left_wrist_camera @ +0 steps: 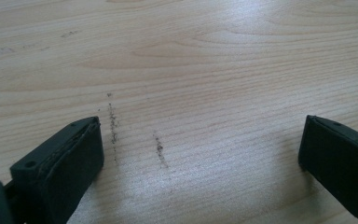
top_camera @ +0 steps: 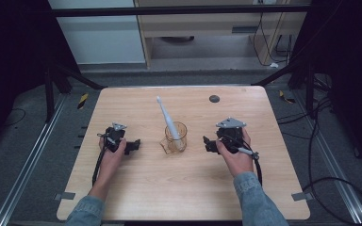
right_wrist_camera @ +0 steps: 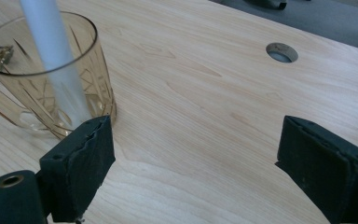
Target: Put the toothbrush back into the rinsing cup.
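An amber glass cup (top_camera: 176,137) with a handle stands at the middle of the wooden table (top_camera: 193,188). A white toothbrush (top_camera: 166,117) stands in it, leaning toward the far left. My left gripper (top_camera: 133,146) rests on the table to the cup's left, pointing at it, open with bare wood between its jaws (left_wrist_camera: 200,140). My right gripper (top_camera: 208,143) sits just right of the cup, also open and holding nothing (right_wrist_camera: 196,140). In the right gripper view the cup (right_wrist_camera: 95,79) and the toothbrush handle (right_wrist_camera: 51,51) stand just beyond the left jaw.
A round cable hole (top_camera: 214,98) lies in the tabletop at the far right of centre, also seen from the right gripper (right_wrist_camera: 281,52). Dark scuff marks (left_wrist_camera: 113,123) streak the wood by the left gripper. Metal frame rails and cables surround the table.
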A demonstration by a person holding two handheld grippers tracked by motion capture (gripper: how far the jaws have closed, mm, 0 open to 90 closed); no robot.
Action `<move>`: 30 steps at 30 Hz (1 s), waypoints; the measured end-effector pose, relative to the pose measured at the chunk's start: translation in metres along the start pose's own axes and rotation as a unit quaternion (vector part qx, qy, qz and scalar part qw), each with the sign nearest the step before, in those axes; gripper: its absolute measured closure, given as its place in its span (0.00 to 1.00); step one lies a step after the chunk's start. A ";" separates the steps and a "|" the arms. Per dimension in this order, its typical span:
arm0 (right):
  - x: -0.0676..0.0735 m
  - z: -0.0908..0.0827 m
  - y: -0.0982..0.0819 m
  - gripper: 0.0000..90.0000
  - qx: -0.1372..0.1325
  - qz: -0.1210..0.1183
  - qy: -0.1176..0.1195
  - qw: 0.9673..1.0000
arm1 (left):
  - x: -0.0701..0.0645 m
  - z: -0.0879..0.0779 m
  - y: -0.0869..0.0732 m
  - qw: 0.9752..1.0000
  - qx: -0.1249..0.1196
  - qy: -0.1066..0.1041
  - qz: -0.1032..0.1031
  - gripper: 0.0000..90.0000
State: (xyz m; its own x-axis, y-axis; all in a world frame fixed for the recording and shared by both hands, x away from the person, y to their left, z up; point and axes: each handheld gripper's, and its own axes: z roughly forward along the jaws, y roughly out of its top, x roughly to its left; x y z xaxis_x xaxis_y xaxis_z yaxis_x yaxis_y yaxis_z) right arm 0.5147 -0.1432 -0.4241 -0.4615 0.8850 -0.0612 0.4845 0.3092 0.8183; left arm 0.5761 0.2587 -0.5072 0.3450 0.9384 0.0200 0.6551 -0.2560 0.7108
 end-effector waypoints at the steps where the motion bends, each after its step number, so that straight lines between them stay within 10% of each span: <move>1: -0.001 0.000 -0.002 0.12 0.001 0.002 -0.002 1.000 | 0.000 0.000 0.000 1.000 0.000 0.000 0.000 0.00; 30: -0.048 0.008 -0.039 0.12 0.047 0.035 -0.040 0.997 | 0.000 0.000 0.000 1.000 0.000 0.000 0.000 0.00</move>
State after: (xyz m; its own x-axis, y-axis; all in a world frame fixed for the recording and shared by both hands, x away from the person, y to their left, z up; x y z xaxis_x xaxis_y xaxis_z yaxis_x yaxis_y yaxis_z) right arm 0.5238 -0.1945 -0.4582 -0.3650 0.9295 -0.0535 0.5835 0.2732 0.7648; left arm 0.5761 0.2587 -0.5073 0.3447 0.9385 0.0191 0.6552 -0.2551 0.7111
